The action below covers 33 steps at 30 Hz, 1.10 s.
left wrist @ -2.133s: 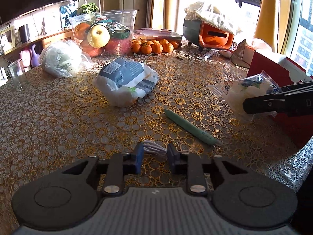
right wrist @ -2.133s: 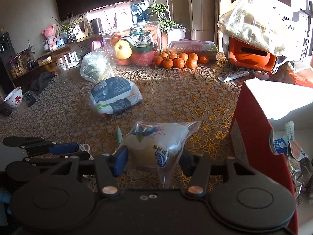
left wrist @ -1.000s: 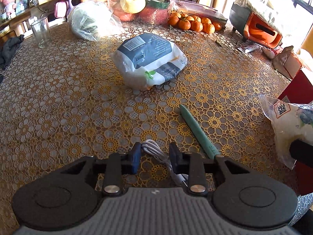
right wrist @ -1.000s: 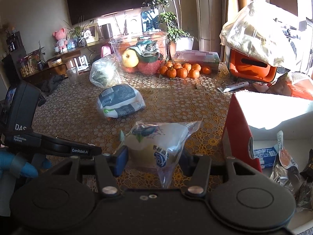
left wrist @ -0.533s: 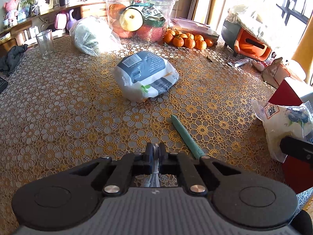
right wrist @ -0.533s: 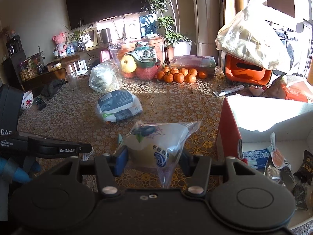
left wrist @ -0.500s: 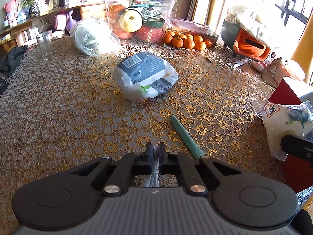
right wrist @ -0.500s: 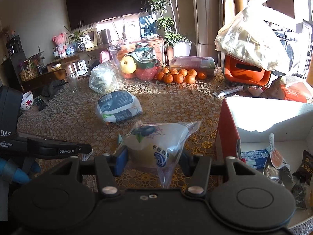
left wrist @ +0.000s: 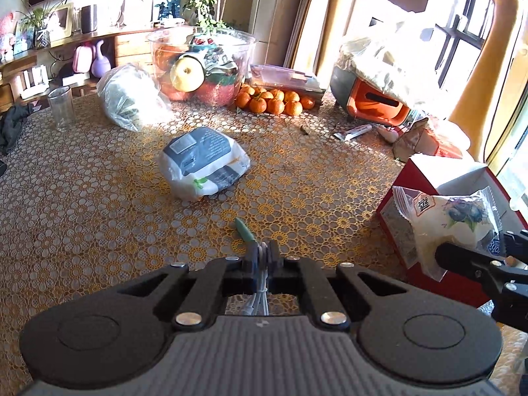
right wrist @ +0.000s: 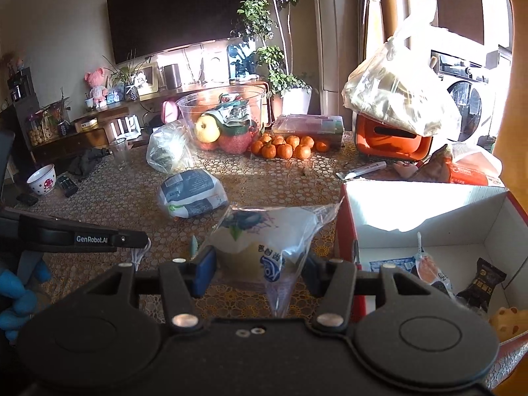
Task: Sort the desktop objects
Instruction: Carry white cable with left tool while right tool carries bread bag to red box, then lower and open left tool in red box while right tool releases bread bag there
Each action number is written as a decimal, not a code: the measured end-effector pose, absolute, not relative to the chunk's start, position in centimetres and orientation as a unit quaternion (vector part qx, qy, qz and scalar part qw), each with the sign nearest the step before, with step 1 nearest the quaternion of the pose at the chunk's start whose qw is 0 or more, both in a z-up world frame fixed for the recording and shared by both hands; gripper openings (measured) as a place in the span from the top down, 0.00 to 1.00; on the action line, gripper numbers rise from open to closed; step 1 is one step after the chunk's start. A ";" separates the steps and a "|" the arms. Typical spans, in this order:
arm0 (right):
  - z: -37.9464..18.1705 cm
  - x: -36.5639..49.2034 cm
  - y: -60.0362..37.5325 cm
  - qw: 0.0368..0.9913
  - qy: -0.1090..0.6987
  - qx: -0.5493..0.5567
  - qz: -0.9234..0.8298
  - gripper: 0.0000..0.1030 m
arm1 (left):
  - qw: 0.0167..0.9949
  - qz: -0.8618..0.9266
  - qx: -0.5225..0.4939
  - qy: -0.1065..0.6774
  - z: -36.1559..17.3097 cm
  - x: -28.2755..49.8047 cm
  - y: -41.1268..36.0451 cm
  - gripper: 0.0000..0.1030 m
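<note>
Left wrist view: left gripper [left wrist: 263,253] pinches a thin, floppy white cable [left wrist: 260,292], so grip mid-bundle. Right gripper [right wrist: 259,265], at 3 o'clock, clamps a light crinkly clear-plastic bread bag [right wrist: 264,244] (squashes easily) beside the red cardboard box [right wrist: 346,217].

White cable [left wrist: 262,283] pinched, hanging; clear-wrapped pastry [right wrist: 264,247] held beside red box [right wrist: 346,231].

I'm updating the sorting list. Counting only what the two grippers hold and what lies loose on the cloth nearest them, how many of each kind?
White cable, in left gripper: 1
Bagged bun, in right gripper: 1
Green pen, on cloth: 1
Blue-and-white pack, on cloth: 1
Total: 4
</note>
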State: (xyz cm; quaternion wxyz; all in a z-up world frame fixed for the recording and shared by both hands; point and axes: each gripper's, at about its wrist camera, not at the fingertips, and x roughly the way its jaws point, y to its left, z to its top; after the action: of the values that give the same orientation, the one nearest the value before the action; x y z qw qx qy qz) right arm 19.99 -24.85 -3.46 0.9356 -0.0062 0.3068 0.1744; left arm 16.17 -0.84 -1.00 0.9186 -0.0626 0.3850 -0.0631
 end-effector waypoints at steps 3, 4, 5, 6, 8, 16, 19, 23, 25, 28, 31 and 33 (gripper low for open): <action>-3.0 19.3 -25.9 0.938 0.304 -0.008 0.167 0.48 | 0.922 -0.076 -0.059 0.376 0.0 15.9 -2.0 0.96; -2.8 19.2 -26.1 0.939 0.303 -0.009 0.165 0.48 | 0.922 -0.080 -0.058 0.373 0.4 15.8 -2.4 0.96; -2.7 19.0 -26.6 0.939 0.302 -0.009 0.162 0.48 | 0.923 -0.084 -0.057 0.371 0.6 15.8 -2.8 0.96; -2.5 18.8 -27.0 0.940 0.300 -0.010 0.160 0.48 | 0.923 -0.089 -0.057 0.369 1.0 15.7 -3.2 0.96; -2.2 18.5 -27.9 0.942 0.296 -0.010 0.155 0.48 | 0.925 -0.097 -0.055 0.364 1.5 15.5 -4.2 0.96; -1.7 17.8 -31.5 0.950 0.283 -0.002 0.135 0.48 | 0.924 -0.136 -0.047 0.354 3.4 15.5 -8.5 0.96; -1.7 17.7 -33.1 0.951 0.281 0.000 0.129 0.48 | 0.923 -0.150 -0.038 0.352 3.9 15.5 -10.3 0.96; -1.8 17.6 -35.2 0.953 0.279 -0.003 0.119 0.48 | 0.924 -0.166 -0.032 0.343 4.6 15.7 -12.7 0.96; -1.8 17.7 -36.1 0.954 0.279 -0.006 0.112 0.48 | 0.923 -0.175 -0.027 0.341 4.8 16.0 -13.9 0.96; -1.7 18.0 -37.6 0.955 0.280 -0.011 0.100 0.48 | 0.920 -0.190 -0.023 0.342 5.0 16.5 -15.9 0.96; -1.8 18.4 -39.0 0.954 0.283 -0.019 0.092 0.48 | 0.917 -0.204 -0.019 0.343 5.3 17.0 -17.8 0.96; -1.8 18.8 -40.1 0.953 0.288 -0.027 0.087 0.48 | 0.913 -0.214 -0.015 0.346 5.3 17.4 -19.0 0.96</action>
State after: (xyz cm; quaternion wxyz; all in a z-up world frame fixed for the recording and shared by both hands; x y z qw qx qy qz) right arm 18.80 -40.06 -1.82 0.9534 -0.0266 0.2876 0.0868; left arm 17.38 -19.03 5.34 0.9132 -0.0153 0.3464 -0.2141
